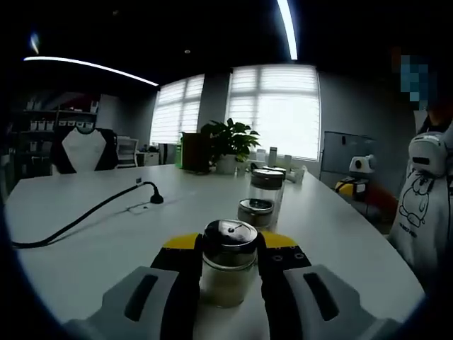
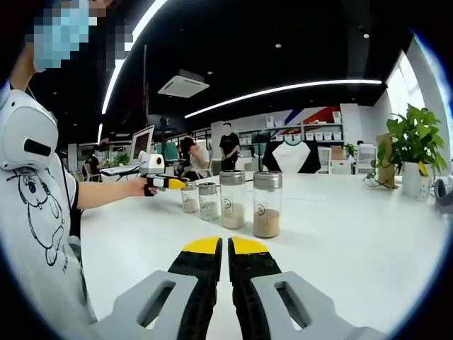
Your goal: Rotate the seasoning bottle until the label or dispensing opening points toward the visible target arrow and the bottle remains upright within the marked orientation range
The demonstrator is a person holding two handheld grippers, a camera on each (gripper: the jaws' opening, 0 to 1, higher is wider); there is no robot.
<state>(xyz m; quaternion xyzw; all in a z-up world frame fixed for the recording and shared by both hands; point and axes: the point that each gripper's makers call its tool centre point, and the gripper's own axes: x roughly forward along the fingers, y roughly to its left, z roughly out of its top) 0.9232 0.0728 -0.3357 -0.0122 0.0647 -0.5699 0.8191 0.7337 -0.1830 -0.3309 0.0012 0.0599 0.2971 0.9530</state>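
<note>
Left gripper view: rides low over the white table (image 1: 85, 234), facing along it toward the windows (image 1: 272, 110) at frame centre; nearest bottle (image 1: 228, 262) sits close at lower centre between its own jaws.
Right gripper view: low over the same table (image 2: 354, 241), facing the shelving at centre right; person at far left, plant (image 2: 414, 145) at right edge.
Shared: the bottle row (image 2: 233, 200), near here, mid-distance there; left gripper (image 2: 173, 183) visible centre left.

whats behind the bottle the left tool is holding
Behind the bottle in the left tool stand a short jar and a taller jar. Their lower parts are partly covered.
</note>
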